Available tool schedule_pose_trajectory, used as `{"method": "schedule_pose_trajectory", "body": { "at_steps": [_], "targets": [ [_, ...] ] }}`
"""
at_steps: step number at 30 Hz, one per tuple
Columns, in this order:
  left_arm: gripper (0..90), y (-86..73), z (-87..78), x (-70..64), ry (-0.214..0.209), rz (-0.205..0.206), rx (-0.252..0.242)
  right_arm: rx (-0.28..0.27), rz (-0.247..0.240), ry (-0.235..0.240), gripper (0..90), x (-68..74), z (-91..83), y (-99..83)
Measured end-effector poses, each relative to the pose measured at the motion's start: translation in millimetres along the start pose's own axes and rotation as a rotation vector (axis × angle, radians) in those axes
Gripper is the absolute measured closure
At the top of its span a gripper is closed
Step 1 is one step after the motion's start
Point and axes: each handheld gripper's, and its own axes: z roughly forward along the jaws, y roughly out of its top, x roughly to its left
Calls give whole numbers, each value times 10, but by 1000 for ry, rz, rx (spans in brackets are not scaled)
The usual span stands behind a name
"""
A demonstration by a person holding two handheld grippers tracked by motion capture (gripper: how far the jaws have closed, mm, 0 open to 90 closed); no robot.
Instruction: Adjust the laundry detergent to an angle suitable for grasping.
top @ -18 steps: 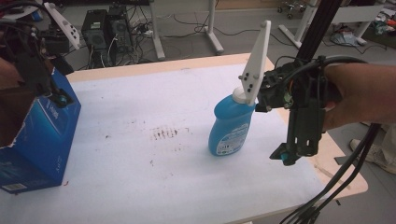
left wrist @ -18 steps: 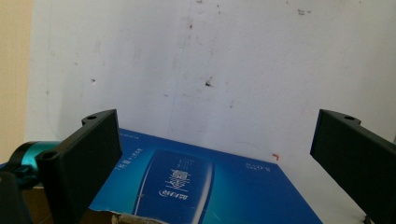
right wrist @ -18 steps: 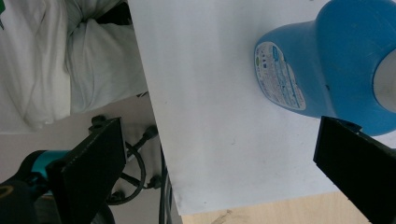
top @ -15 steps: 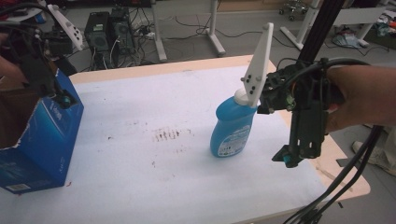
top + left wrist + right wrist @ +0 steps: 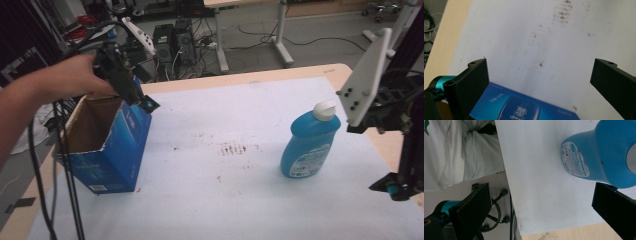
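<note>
A blue dish-soap bottle [image 5: 310, 145] with a white cap stands upright on the white table cover, right of centre. My right gripper [image 5: 400, 186] hangs just right of it near the table's right edge, its grey plate [image 5: 367, 75] above. In the right gripper view the jaws [image 5: 541, 186] stand wide open, the bottle [image 5: 599, 157] lies ahead at the upper right, and nothing is between them. A blue cardboard box [image 5: 115, 145], top open, stands at the left. My left gripper [image 5: 144, 101] is held over its far right corner, open [image 5: 540, 62] above the box's edge [image 5: 524, 107].
Dark smudges [image 5: 232, 148] mark the white cover [image 5: 210, 200] between box and bottle. The wooden table edge [image 5: 250, 77] runs along the far side. Cables trail from both grippers. The person's white clothing [image 5: 461, 152] lies beyond the near table edge. Desks and computers stand behind.
Box and bottle now sit farther right in the high view. My left gripper has moved over the box's far right corner. The right gripper has drawn slightly away from the bottle.
</note>
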Motion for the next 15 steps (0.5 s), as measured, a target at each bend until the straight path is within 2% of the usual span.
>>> {"method": "schedule_pose_trajectory", "body": {
  "at_steps": [4,5,6,7,8,9,15],
  "targets": [
    [19,-45,28,-12,16,-48,-117,-2,2,-4,20,25,0,-18],
    [20,-45,28,-12,16,-48,-117,-3,-1,-5,20,30,2,-20],
    [20,-68,46,-19,19,-73,-172,-2,-1,-6,20,34,2,-20],
    [20,-79,55,-25,24,-78,-197,-3,0,-7,20,38,2,-19],
    [20,-79,55,-25,24,-78,-197,-4,-1,-9,20,41,1,-18],
    [20,-102,76,-36,28,-98,-243,-3,4,-7,20,48,1,-19],
    [20,-150,123,-65,70,-132,-362,-6,-3,-7,20,46,5,-19]
  ]
}}
